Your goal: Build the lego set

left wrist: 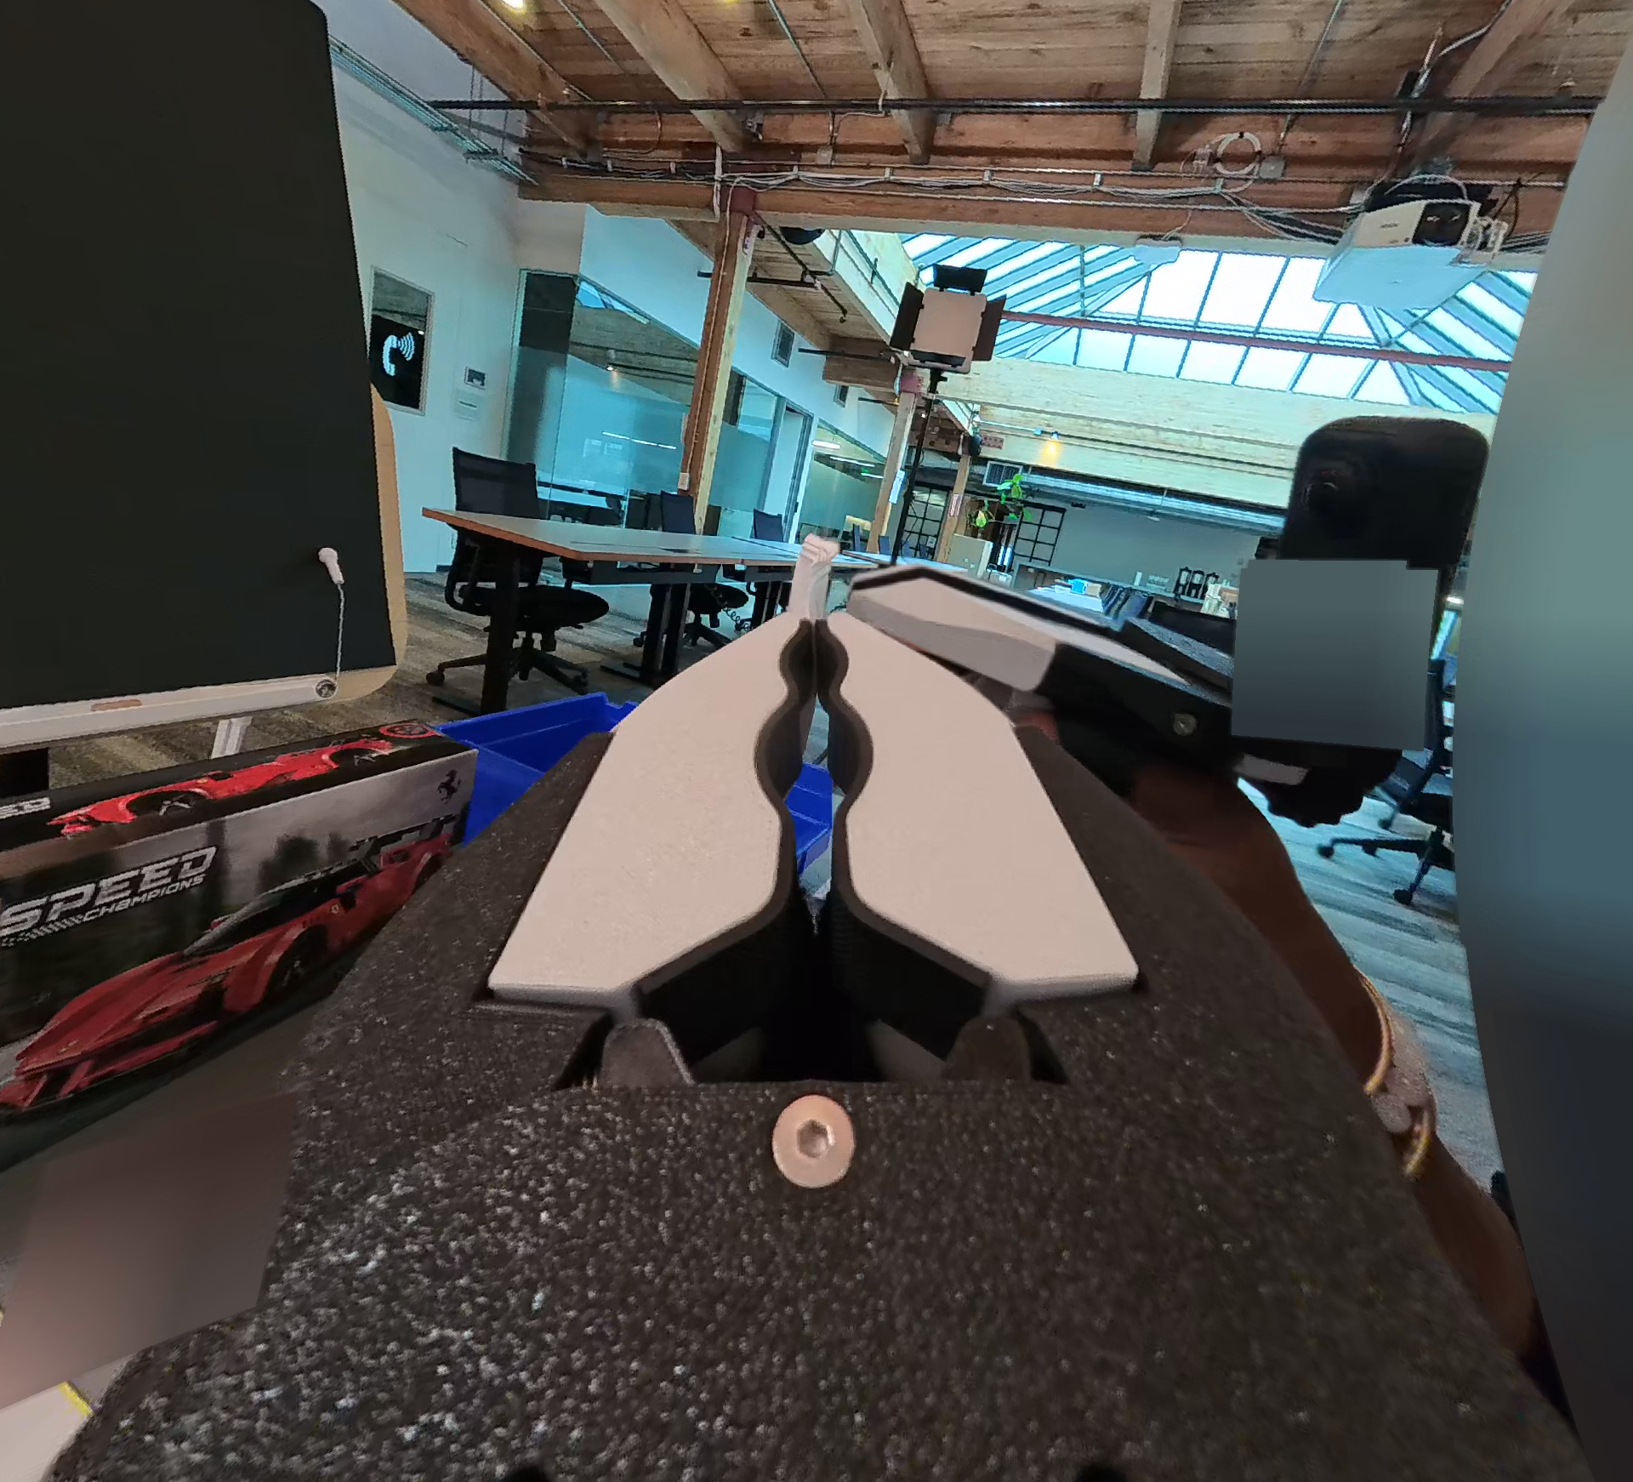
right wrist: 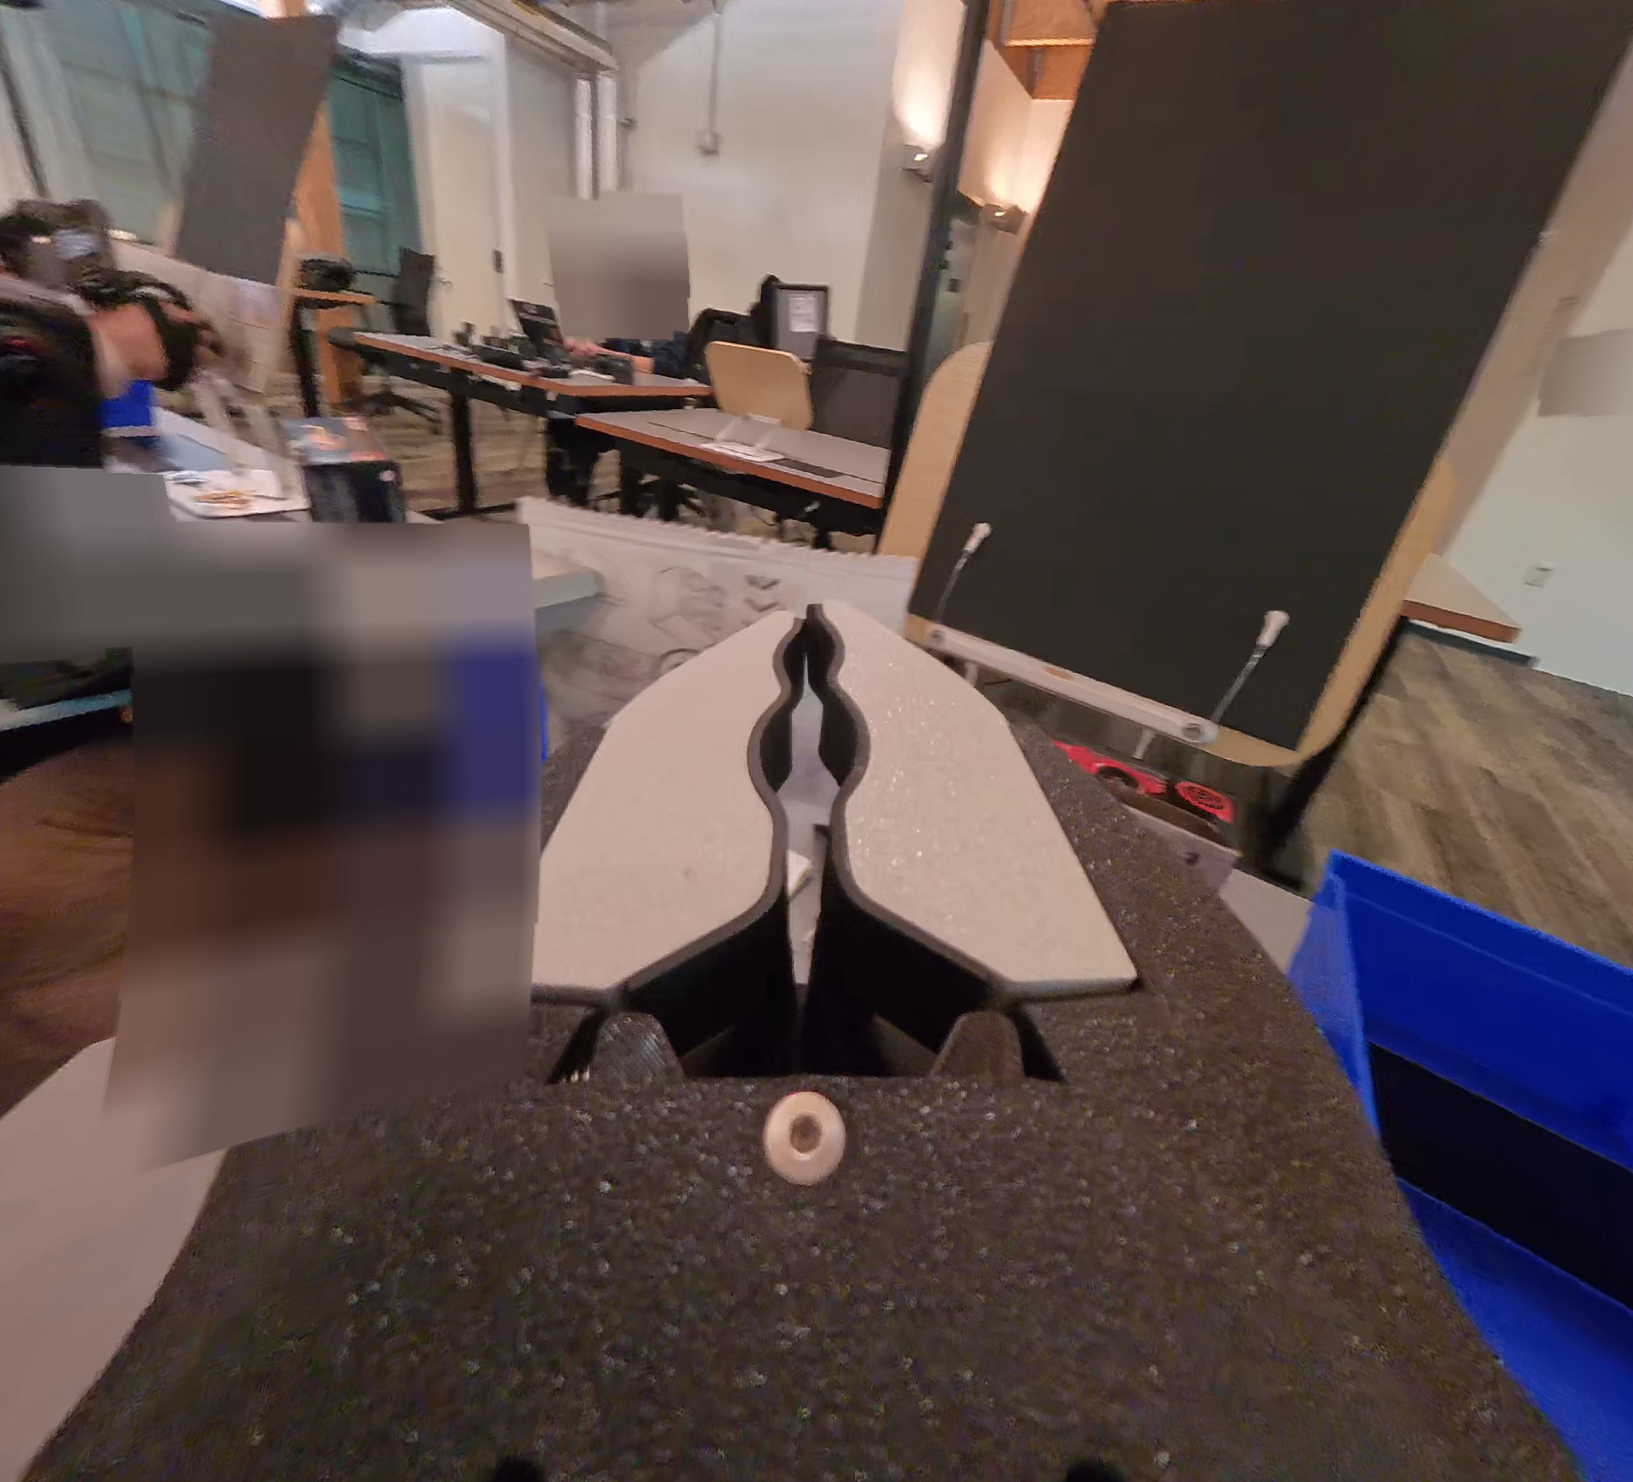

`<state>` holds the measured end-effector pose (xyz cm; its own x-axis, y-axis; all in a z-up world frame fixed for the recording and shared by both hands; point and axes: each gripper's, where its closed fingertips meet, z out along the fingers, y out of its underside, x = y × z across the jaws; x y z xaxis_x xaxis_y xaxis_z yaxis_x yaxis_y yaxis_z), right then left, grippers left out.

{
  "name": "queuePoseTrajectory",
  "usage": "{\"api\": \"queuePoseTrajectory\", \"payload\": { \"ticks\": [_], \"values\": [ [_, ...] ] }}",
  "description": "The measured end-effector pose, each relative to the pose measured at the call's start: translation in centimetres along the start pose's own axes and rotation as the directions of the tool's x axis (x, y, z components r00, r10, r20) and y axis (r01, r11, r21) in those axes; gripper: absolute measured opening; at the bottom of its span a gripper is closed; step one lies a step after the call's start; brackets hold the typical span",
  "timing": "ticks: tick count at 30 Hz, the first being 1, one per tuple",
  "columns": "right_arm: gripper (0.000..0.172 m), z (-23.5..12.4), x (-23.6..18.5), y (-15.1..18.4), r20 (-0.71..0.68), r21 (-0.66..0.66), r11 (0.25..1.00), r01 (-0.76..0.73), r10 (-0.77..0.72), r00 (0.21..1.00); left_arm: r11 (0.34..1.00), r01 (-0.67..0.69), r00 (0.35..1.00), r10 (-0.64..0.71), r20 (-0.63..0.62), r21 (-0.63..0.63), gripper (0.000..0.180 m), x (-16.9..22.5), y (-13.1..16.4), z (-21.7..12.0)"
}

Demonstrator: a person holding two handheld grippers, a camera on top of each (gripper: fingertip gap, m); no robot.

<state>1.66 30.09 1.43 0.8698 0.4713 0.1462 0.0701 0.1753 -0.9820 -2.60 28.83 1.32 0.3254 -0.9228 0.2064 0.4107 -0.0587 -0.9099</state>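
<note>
My left gripper (left wrist: 815,631) is shut on the thin edge of a clear plastic bag (left wrist: 817,566), which sticks up beyond the fingertips, seen edge-on. My right gripper (right wrist: 810,617) is shut too. The same bag (right wrist: 707,573), with a serrated top edge and small pale pieces inside, spreads out just beyond its tips, and pale film shows in the gap between its fingers. In the left wrist view the right gripper (left wrist: 862,595) comes in from the right, its tips almost touching my left tips. Both are held up in the air.
A toy car box (left wrist: 221,865) and a blue bin (left wrist: 530,732) lie lower left; the bin (right wrist: 1484,1042) also shows lower right in the right wrist view. A black board on a stand (right wrist: 1237,379) is close. A person's arm (left wrist: 1237,909) is on the right; desks and chairs stand behind. Tip to tip, the grippers are about 5 centimetres apart.
</note>
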Motion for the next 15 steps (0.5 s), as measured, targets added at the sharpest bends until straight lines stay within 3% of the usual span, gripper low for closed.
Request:
{"api": "queuePoseTrajectory", "payload": {
  "ticks": [8, 15],
  "values": [
    [0.000, 0.5, -0.9, -0.1, 0.016, -0.013, 1.000, 0.022, -0.022, 1.000, 1.000, 0.015, 1.000, -0.015, -0.009, 0.003, 0.000, 0.2, 0.3, 0.2],
    [0.000, 0.6, -1.2, 2.2, 0.023, -0.067, 0.998, 0.013, -0.011, 1.000, 1.000, 0.018, 1.000, -0.018, -0.010, 0.020, 0.000, 0.1, -0.1, 0.0]
  ]
}}
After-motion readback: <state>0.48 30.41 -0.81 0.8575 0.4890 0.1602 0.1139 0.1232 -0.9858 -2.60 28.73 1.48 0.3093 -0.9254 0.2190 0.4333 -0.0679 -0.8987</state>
